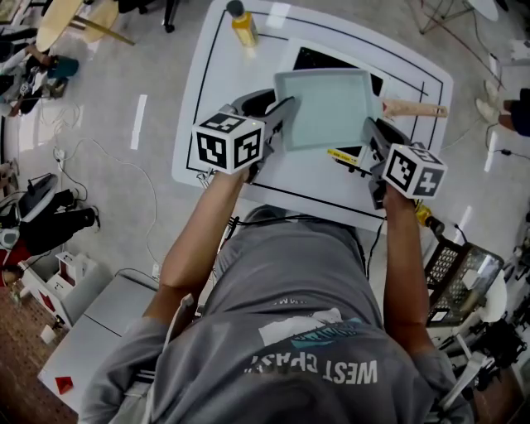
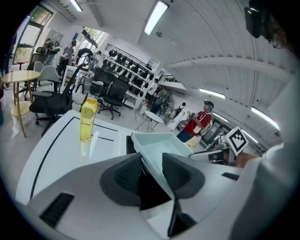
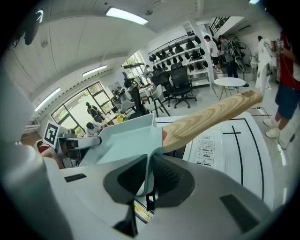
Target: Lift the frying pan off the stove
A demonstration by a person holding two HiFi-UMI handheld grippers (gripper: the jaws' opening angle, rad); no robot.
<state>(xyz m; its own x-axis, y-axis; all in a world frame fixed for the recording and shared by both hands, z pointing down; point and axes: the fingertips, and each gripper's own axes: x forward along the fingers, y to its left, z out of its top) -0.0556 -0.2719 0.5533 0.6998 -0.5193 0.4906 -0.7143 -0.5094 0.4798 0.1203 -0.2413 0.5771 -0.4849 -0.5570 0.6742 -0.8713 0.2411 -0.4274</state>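
Pan (image 1: 327,108), square and pale teal with a wooden handle (image 1: 414,108), sits directly over the stove (image 1: 319,58) on the white table (image 1: 211,83); whether its base touches the stove cannot be told. The left gripper (image 1: 279,112) is clamped on the pan's left wall near a corner, the thin rim running between its dark pads (image 2: 124,176). The right gripper (image 1: 373,137) is clamped on the opposite wall just beside the handle, its jaws close together with the wall pinched between them. The handle juts out to the right past that gripper. A yellow bottle (image 1: 243,25) stands at the table's far edge, well apart from the pan.
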